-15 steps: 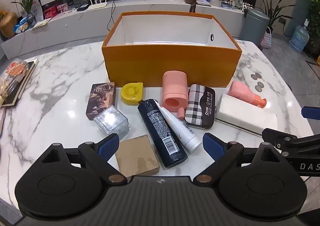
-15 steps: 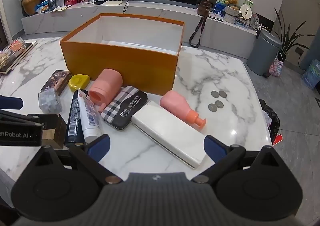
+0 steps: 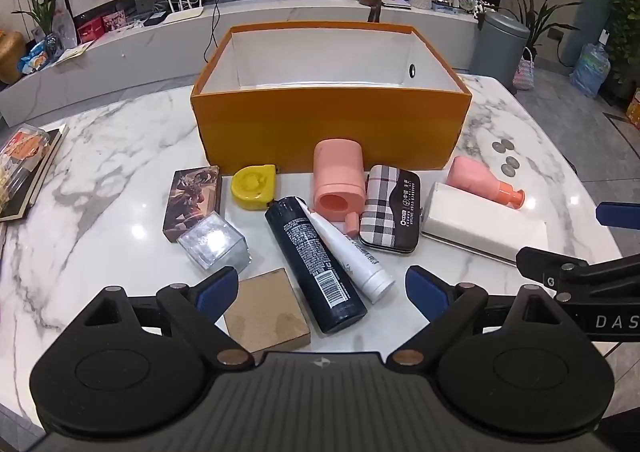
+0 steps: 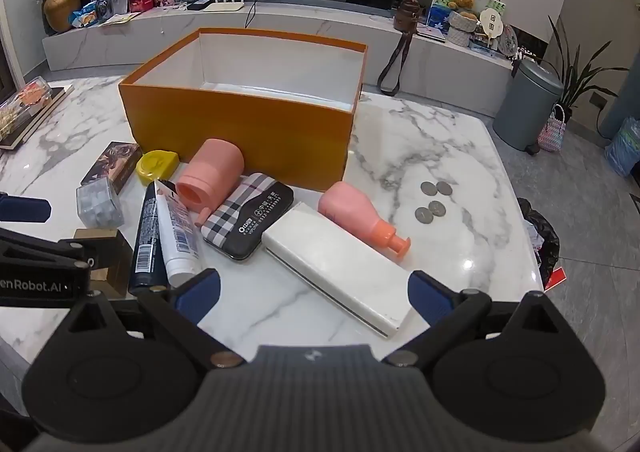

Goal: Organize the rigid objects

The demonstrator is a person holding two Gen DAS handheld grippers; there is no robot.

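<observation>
From the left wrist view, the left tongs (image 3: 316, 290) hang over the near edge of the marble table (image 3: 100, 171) with their blue pads spread wide apart and nothing clamped between them. Between and just beyond the pads lie a brown square block (image 3: 266, 312), a black bottle (image 3: 314, 266) on its side and a white tube (image 3: 348, 252) leaning against it. Left of these sit a clear cube (image 3: 214, 242) and a printed card box (image 3: 194, 199), with a yellow tape measure (image 3: 253, 186) behind. A pink cylinder (image 3: 338, 179) lies in front of the open orange box (image 3: 332, 123), whose white inside holds nothing visible. To the right are a plaid case (image 3: 390, 207), a long white box (image 3: 486, 228) and a pink bottle (image 3: 480, 181) on its side, with coins (image 3: 508, 155) further out. The right tongs (image 3: 580, 244) show at the right edge

From the right wrist view, the right tongs (image 4: 314, 294) are likewise wide apart and hold nothing, above the near end of the long white box (image 4: 340, 262). The pink bottle (image 4: 358, 213) lies just beyond it, touching or nearly so. The plaid case (image 4: 248, 215) rests left of the white box, the pink cylinder (image 4: 210, 175) beside the orange box (image 4: 240, 123). Four coins (image 4: 434, 197) lie on bare marble to the right. The left tongs (image 4: 40, 248) reach in from the left edge, over the brown block (image 4: 108, 248)
</observation>
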